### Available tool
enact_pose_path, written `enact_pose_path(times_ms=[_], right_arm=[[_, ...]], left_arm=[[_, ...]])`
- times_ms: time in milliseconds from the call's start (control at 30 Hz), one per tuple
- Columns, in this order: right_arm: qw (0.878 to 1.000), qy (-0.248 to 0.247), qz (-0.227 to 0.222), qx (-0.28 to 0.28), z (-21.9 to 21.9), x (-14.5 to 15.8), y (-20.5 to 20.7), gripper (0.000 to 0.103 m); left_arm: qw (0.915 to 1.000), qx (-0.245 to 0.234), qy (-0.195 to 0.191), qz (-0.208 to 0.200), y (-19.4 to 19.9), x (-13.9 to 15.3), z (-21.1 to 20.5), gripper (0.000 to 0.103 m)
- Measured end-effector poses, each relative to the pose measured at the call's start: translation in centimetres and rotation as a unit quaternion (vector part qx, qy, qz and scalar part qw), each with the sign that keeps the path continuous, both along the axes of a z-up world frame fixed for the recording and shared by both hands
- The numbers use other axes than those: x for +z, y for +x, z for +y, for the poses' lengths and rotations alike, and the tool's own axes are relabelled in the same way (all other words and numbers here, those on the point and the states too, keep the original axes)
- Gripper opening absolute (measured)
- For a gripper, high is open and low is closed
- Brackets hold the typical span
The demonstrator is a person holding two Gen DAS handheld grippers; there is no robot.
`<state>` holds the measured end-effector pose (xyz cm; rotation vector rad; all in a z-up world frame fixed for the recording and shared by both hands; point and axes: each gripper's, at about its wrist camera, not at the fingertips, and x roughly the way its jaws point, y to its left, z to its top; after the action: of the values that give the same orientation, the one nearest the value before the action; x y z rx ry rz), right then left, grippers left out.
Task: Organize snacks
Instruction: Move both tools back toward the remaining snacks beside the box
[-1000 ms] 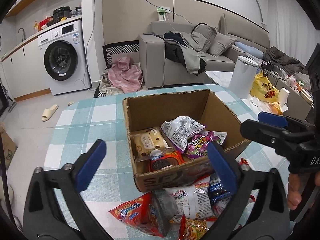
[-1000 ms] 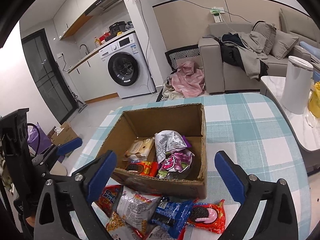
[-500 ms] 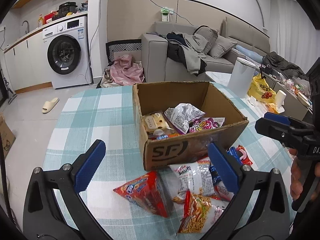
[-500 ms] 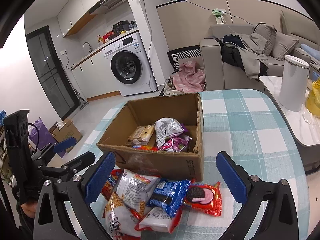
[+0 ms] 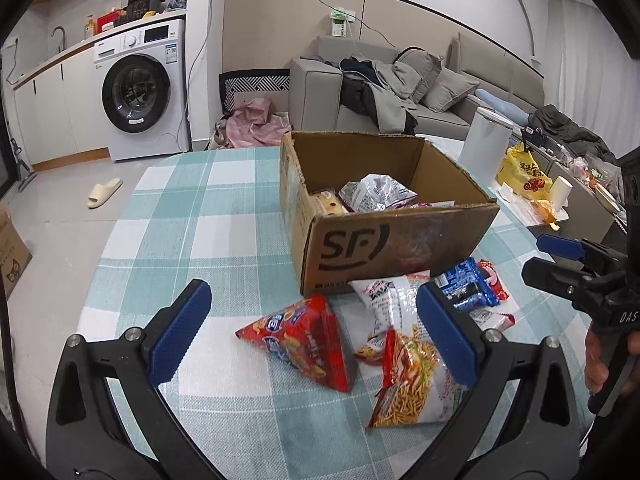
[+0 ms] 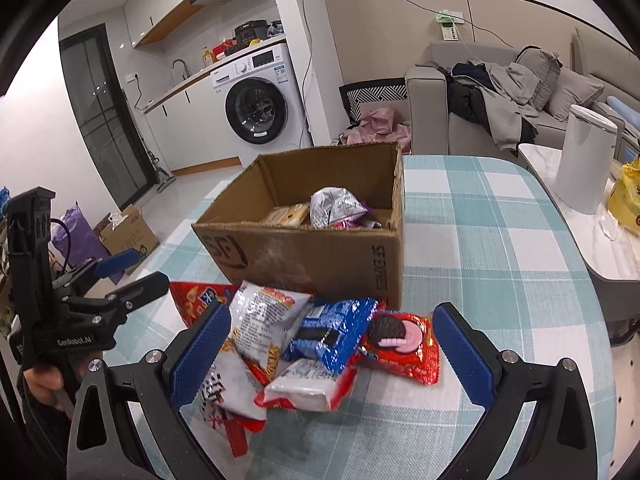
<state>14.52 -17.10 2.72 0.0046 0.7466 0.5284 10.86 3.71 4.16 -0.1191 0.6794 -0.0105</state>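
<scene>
Now wide open and empty, both: left gripper with red chip bag at twelve o'clock, right gripper over cookie packs.

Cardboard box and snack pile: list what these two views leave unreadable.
- Cardboard box floor: both views, near wall hides it; only top packets show.
- Snack pile: right wrist view, overlapping packets and a blue finger pad cover lower ones.
- Noodle packet: left wrist view, the left gripper partly covers it.

One cardboard box, six snack packets outside (more inside)
</scene>
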Motion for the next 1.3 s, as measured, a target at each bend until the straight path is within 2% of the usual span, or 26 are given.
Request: enact_pose_path(times_ms=[367,600,933,1300], right_arm=[[1.0,-0.016,0.012,0.001,-0.3,-1.7,-0.1,0.102],[0.999,-0.021,0.041,-0.004,0.0,-3.4,0.4,0.102],[0.996,-0.057,0.068,0.02,1.3,-5.7,0.5,0.102],[0.993,-0.069,0.087,0.043,1.7,-6.7,0.1,0.102]], left_arm=[[0.9998,0.004,0.014,0.014,-0.4,-1.4,0.0,0.102],[0.9994,0.004,0.02,0.029,0.0,-2.3,0.0,0.102],[0.9984,0.004,0.019,0.054,0.9,-4.0,0.3,0.102],[0.9974,0.0,0.022,0.068,1.4,-5.0,0.3,0.102]])
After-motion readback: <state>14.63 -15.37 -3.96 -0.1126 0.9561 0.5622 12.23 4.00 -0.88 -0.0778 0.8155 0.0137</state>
